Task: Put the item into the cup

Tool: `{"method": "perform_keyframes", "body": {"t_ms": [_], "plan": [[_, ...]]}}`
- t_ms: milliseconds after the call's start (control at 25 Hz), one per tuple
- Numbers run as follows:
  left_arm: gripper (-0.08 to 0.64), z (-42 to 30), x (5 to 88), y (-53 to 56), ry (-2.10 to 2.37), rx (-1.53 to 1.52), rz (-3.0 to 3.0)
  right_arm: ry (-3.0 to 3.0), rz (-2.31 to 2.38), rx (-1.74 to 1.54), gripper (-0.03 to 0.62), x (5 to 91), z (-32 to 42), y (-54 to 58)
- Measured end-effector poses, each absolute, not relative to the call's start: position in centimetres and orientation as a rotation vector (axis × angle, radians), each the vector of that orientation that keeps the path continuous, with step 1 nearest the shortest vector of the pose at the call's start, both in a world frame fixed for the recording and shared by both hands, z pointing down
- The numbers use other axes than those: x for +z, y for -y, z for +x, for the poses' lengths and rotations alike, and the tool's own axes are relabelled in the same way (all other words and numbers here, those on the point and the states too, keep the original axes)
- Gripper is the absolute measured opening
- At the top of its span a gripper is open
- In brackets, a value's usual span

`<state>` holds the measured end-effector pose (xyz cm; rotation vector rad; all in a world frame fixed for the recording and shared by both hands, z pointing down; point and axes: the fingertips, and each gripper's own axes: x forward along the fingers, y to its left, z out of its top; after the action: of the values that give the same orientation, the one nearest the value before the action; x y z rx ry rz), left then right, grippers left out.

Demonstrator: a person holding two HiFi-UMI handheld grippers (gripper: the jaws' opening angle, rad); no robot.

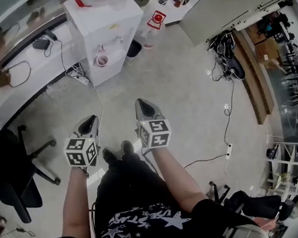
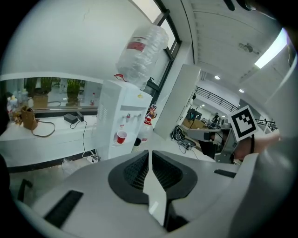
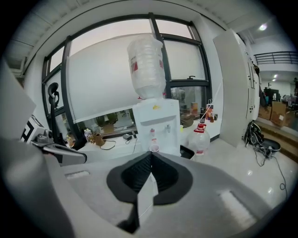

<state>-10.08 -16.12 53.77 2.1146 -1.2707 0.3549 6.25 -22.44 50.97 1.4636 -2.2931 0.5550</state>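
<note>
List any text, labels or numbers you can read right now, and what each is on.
No text is legible.
Red label on the water bottle: too blurred.
Yellow sticker on the dispenser: too small.
Print on the black shirt: distorted, unreadable.
Marker cubes: square patterns only, no letters.

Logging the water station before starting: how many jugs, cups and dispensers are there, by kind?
Water jugs: 2 (jug on top, jug on the floor)
Red cup: 1
Water dispenser: 1
Total: 4
</note>
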Motion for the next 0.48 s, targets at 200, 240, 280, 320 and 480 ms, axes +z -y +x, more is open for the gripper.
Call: {"method": "perform_keyframes", "body": {"t_ms": [200,240,280,320,480], "plan": [[0.029,-8.1,53.0,14.9,1.257,0.347,2.125,2.303,1.444,0.556,0.000,50.6,7.6,20.6],[0.029,-7.6,52.9,14.6,1.257,0.348,2.131,2.311,1.443,0.559,0.000,50.4,7.8,20.2],[0.029,-7.2,52.7,14.1,1.257,0.348,2.136,2.320,1.442,0.564,0.000,50.1,8.0,19.7],[0.029,-6.7,52.5,13.7,1.259,0.347,2.140,2.330,1.438,0.568,0.000,49.8,8.2,19.1],[0.029,-4.6,51.4,11.7,1.270,0.342,2.156,2.359,1.409,0.568,0.000,48.9,9.4,16.7]]}}
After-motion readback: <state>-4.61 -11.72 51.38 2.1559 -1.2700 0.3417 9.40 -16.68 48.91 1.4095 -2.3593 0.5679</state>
